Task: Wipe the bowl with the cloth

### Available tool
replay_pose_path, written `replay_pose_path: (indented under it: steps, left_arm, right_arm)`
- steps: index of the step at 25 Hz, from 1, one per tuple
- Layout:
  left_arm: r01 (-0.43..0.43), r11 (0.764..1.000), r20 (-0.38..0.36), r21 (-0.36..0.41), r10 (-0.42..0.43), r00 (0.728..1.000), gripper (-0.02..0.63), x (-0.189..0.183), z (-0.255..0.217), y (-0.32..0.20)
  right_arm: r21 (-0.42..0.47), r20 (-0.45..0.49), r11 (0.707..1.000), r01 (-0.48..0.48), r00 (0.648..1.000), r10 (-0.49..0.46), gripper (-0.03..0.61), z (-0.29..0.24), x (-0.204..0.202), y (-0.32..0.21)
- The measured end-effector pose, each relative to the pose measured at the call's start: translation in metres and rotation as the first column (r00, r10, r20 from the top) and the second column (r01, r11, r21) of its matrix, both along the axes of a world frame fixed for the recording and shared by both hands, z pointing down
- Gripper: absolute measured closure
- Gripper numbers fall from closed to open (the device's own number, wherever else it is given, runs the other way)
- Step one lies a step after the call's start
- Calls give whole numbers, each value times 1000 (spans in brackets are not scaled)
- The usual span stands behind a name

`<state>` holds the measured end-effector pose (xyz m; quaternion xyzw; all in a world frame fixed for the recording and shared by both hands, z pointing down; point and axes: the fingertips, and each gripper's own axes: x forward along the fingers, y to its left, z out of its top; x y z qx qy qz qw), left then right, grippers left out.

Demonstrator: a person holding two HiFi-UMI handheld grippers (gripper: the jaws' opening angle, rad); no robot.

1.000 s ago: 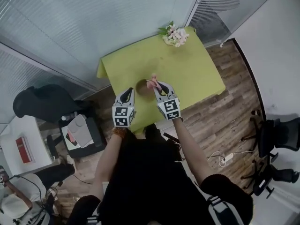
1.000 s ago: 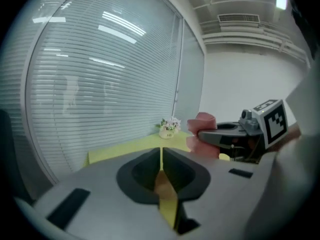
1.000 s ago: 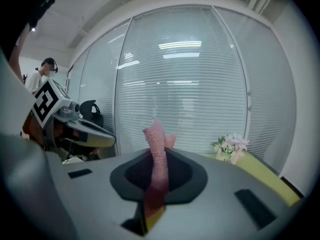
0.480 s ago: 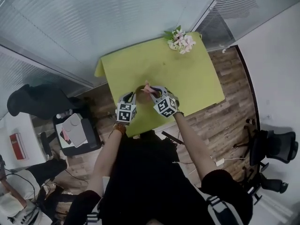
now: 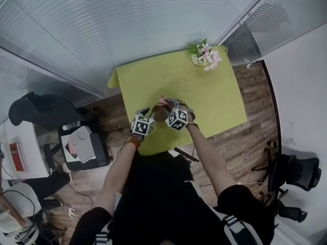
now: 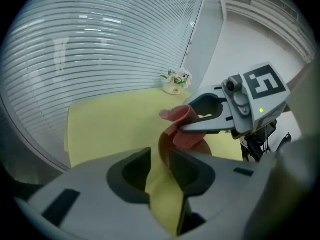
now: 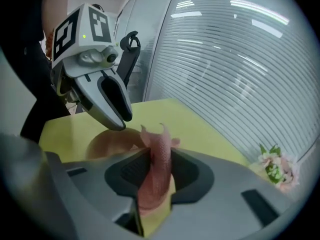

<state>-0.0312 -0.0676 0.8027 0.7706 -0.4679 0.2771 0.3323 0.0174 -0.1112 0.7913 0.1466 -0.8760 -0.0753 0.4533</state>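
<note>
- risks tipping or dropping the bowl (image 7: 107, 141): rim loose inside the left gripper (image 6: 160, 156), jaws just opened and apart, leaning on one pad with a gap at the other; likely to roll if abandoned before lying flat.
- risks shedding the cloth (image 7: 159, 134) too soon: bunched upright in the right gripper (image 7: 160, 158), filling the gap and touching both pads, jaws just widened, so judged only lightly clamped.
- cannot confirm contact between bowl and green table (image 5: 153, 75).
- works close to the table's front edge, between both tools; after a slip, could send bowl or cloth down to the wood floor (image 5: 253, 124).
- crowds the two tools tip to tip; could flick the bowl with a knock.
- elsewhere: flowers (image 5: 206, 56) at the far corner, well apart; blinds (image 5: 127, 19) behind; office chair (image 5: 296, 170) and a dark bundle (image 5: 43, 111) on the floor beside; nothing blocking the way.
</note>
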Motion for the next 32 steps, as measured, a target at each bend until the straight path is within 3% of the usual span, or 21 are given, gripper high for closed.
replay_pose_path:
  steps: [5,11,16,29,32]
  left_arm:
    - [-25,999,-10,-45,24,1000,506,3,11,-1]
    - [-69,995,-18,-77,68,998,506,10,20,0]
    - [-54,996,-9,-73,53,999,506,9,22,-13]
    - [-116,989,2,-96,117,993,506,25,27,-21]
    - [-108,990,-10,-91,108,994,506,19,23,-17]
  right_arm:
    - [-127,-104,991,32,994,-45,407,31,-2,-1]
    - [-249,-118,967,59,989,-91,408,44,-3,7]
    - [-243,-102,967,78,989,-106,410,33,-2,4]
    - [-369,-126,926,-86,991,42,493,53,0,-2]
    - [-335,-93,938,-85,994,57,535,40,-5,-5]
